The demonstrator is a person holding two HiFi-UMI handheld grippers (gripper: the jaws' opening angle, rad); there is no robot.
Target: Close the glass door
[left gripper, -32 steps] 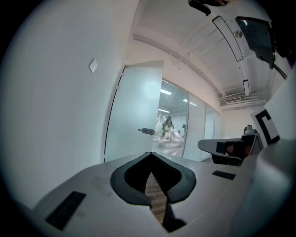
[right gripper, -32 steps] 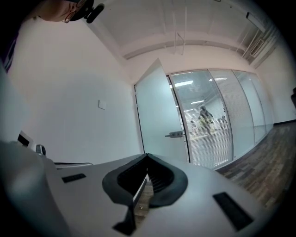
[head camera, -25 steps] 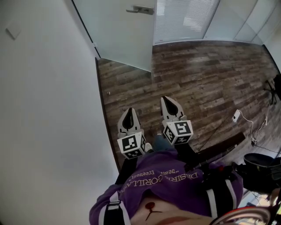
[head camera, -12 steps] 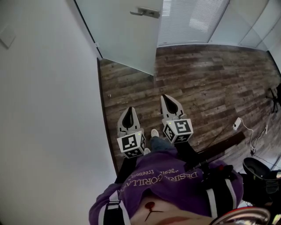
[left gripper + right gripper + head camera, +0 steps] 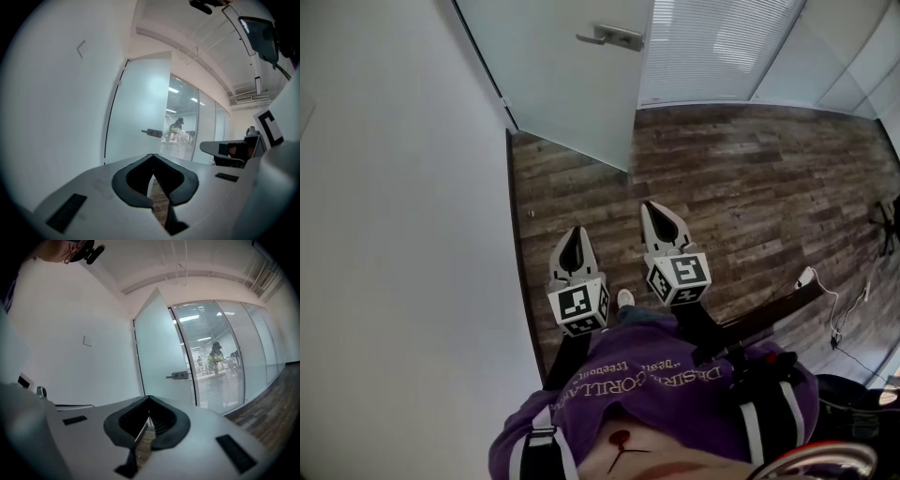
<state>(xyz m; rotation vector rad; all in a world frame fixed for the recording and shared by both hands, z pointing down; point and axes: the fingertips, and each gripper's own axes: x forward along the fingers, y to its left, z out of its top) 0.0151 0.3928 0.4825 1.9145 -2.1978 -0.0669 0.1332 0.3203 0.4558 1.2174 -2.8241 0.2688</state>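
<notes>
The frosted glass door (image 5: 567, 80) stands ajar ahead, swung out from the white wall, with a metal lever handle (image 5: 614, 37) near its free edge. My left gripper (image 5: 573, 234) and right gripper (image 5: 654, 208) are held side by side over the wood floor, pointing at the door and well short of it. Both are shut, with nothing between the jaws. In the left gripper view the door (image 5: 136, 112) and its handle (image 5: 152, 132) lie straight beyond the left gripper (image 5: 152, 155). In the right gripper view the handle (image 5: 178, 376) shows above and right of the right gripper (image 5: 149, 398).
A white wall (image 5: 394, 234) runs close along the left. A glass wall with blinds (image 5: 722, 47) stands right of the door. On the wood floor (image 5: 750, 178) lie a small door stop (image 5: 531, 214) by the wall and a white plug with a cable (image 5: 806, 277) at the right.
Both grippers have moved forward together towards the door. The door and its handle sit lower and larger in the head view, and the plug on the floor has slid back.
</notes>
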